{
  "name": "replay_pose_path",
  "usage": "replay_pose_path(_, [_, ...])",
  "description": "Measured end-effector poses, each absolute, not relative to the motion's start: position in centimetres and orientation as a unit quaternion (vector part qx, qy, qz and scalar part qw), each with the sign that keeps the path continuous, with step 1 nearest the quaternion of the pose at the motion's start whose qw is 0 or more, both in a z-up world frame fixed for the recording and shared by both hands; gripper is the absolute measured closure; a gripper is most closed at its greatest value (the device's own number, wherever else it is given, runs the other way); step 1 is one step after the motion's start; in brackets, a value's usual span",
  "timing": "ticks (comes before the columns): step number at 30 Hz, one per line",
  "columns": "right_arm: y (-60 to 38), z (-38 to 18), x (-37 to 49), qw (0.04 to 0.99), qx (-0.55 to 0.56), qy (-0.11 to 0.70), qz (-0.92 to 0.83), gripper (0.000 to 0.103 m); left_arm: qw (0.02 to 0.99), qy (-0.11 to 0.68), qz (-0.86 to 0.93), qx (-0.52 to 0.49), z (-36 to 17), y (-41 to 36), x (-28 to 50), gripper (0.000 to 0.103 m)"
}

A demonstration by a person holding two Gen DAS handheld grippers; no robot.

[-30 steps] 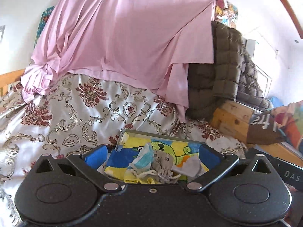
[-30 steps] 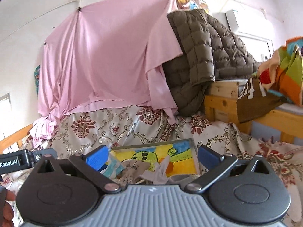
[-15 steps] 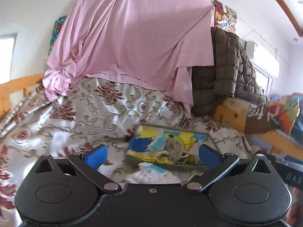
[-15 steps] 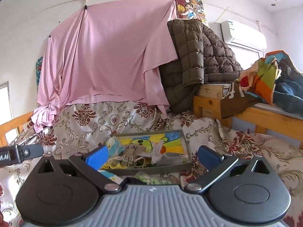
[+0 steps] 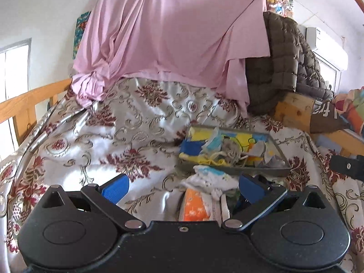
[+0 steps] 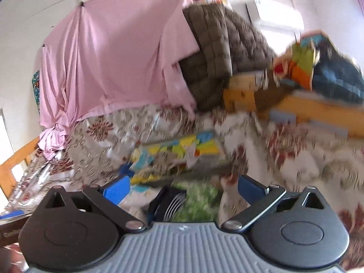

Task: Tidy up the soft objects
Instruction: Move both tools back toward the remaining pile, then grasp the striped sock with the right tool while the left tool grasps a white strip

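Note:
A shallow grey tray [image 5: 241,172] with a yellow and blue cartoon bottom lies on the floral bedspread and holds several small cloths and a grey drawstring pouch [image 5: 230,150]. In front of it lie a white and blue knitted cloth [image 5: 210,179] and an orange patterned cloth [image 5: 196,207]. My left gripper [image 5: 183,187] is open and empty, short of these cloths. The right wrist view is blurred by motion: the tray [image 6: 206,167] sits ahead, with a green leafy cloth [image 6: 200,200] and a black pleated item [image 6: 169,204] between the fingers of my open right gripper [image 6: 183,188].
A pink sheet [image 5: 173,34] hangs over the back of the bed and a brown quilted jacket [image 5: 286,68] drapes beside it. Wooden bed rails stand at the left [image 5: 29,104] and right [image 5: 295,111]. Colourful bedding [image 6: 318,68] is piled at the right.
Both grippers have drawn back from the tray, so it looks smaller and farther. Loose cloths in front of it have come into view. The right view has turned blurred and tilted.

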State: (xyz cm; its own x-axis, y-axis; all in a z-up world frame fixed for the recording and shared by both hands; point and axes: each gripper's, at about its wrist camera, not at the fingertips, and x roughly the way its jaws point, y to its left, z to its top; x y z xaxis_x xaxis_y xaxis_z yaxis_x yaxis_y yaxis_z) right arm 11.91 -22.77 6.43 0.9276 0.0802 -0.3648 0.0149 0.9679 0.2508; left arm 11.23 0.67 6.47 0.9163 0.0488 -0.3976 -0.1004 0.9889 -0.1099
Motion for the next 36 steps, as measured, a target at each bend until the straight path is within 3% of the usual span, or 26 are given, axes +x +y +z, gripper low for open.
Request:
replay_pose_path(16, [-20.3,2.4,13.7,0.956,0.018,0.289,0.047,0.0,0.961,0.275,-0.004,-0.037,2.7,1.2,11.8,0.001])
replay_pose_path(22, [-21.9,0.4,15.6,0.938,0.044,0.339,0.051,0.0,0.947,0.321,0.009,-0.024,0.7,1.0,13.2,0.001])
replay_pose_path(36, [-21.8,-2.1,19.1,0.909,0.068,0.403,0.086,0.0,0.937,0.347,-0.028,-0.023,-1.4,-0.4,16.0,0.001])
